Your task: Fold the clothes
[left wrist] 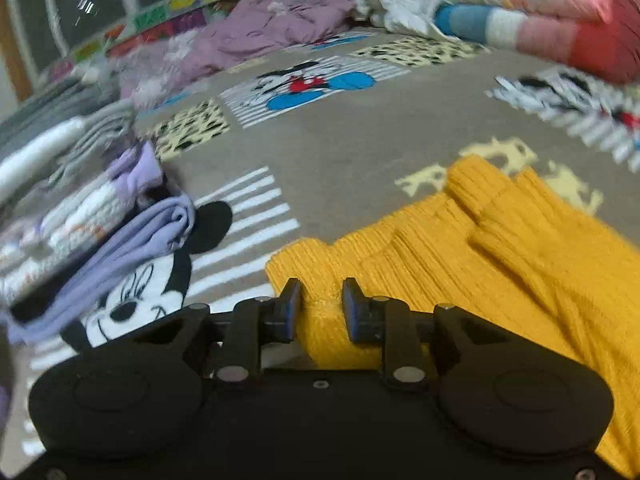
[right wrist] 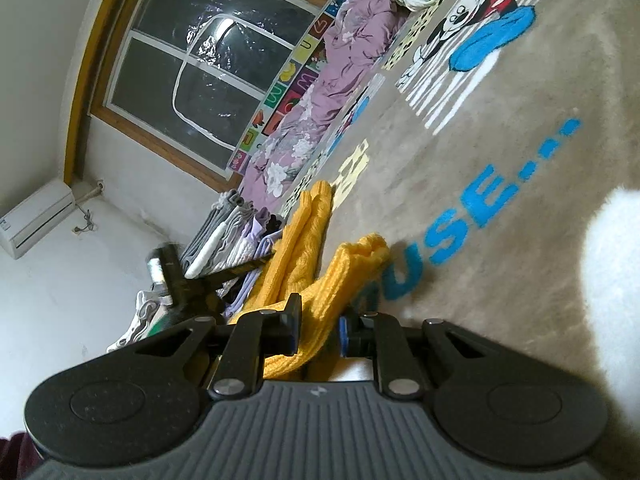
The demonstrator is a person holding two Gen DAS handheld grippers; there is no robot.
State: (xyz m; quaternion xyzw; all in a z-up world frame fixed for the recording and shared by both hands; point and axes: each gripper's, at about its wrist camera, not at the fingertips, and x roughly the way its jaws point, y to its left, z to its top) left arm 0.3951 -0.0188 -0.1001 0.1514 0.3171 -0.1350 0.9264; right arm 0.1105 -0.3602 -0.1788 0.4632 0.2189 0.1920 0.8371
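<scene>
Yellow knit garment (left wrist: 460, 240), mid-fold beside the folded stack (left wrist: 80, 208), clamped by my left gripper (left wrist: 321, 308) and right gripper (right wrist: 318, 328); next, I judge, carry edges across evenly.

Left gripper (left wrist: 321, 307): matte black housing, two round caps, silver screws, blue-edged pads | Right gripper (right wrist: 319, 323): black, ribbed grey centre panel.

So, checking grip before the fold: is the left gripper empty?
No, the left gripper pinches the yellow knit garment between its fingers.
</scene>
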